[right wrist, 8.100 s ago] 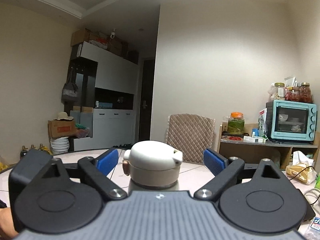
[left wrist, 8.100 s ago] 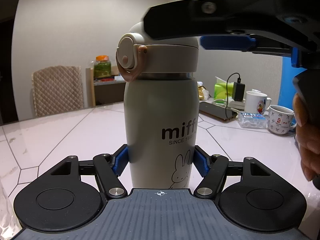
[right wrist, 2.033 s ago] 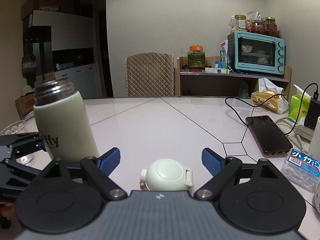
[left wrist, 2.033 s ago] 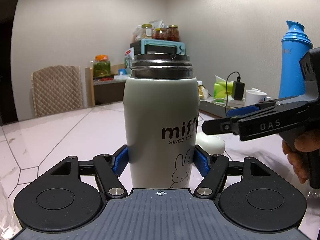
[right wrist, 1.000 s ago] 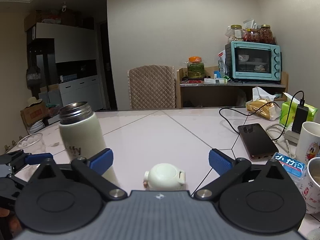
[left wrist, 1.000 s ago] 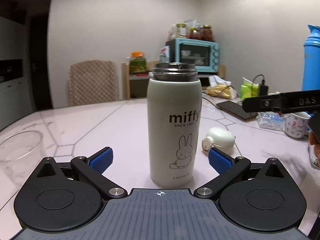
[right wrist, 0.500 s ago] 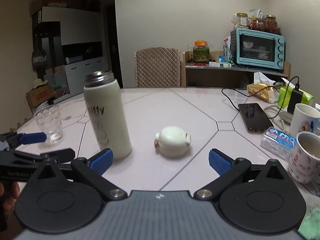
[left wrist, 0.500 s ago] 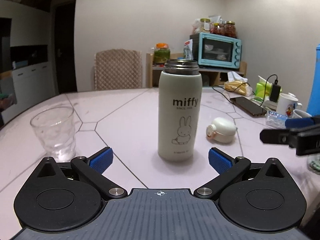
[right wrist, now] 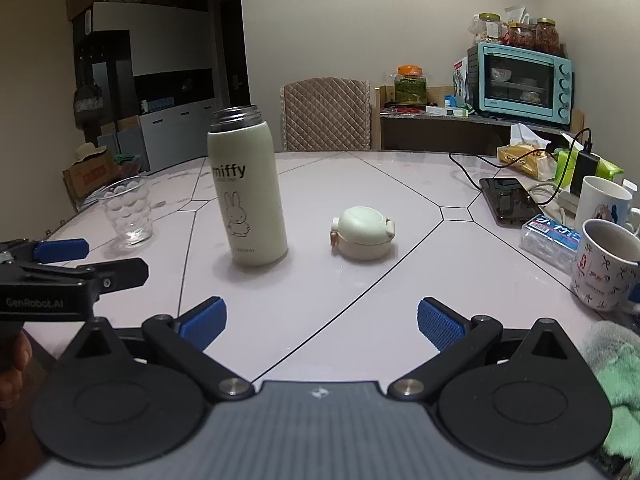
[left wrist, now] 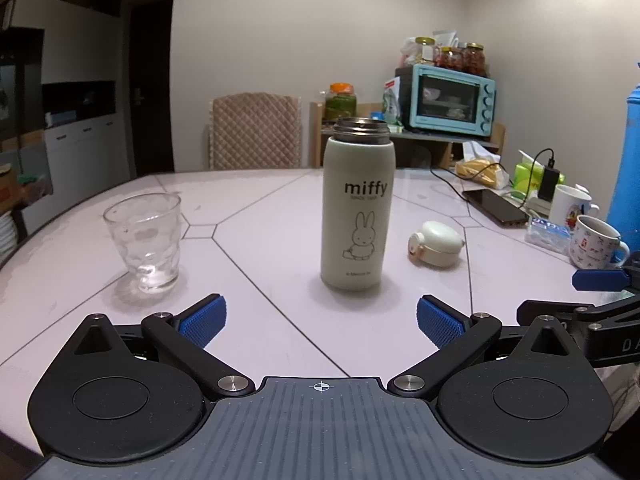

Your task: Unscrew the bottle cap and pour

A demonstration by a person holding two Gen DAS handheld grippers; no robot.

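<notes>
Bare surface [left wrist: 280, 320] lies open in front of the uncapped bottle [left wrist: 357, 210]. The glass [left wrist: 143, 240] stands well apart on its left and the cap [left wrist: 436, 243] near on its right. Mugs [right wrist: 604, 264] and a phone [right wrist: 506, 200] crowd the right edge.

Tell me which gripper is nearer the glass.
Left. The left gripper sits open just short of the glass, which is ahead to its left. The right gripper, also open, lies farther, beyond the bottle.
</notes>
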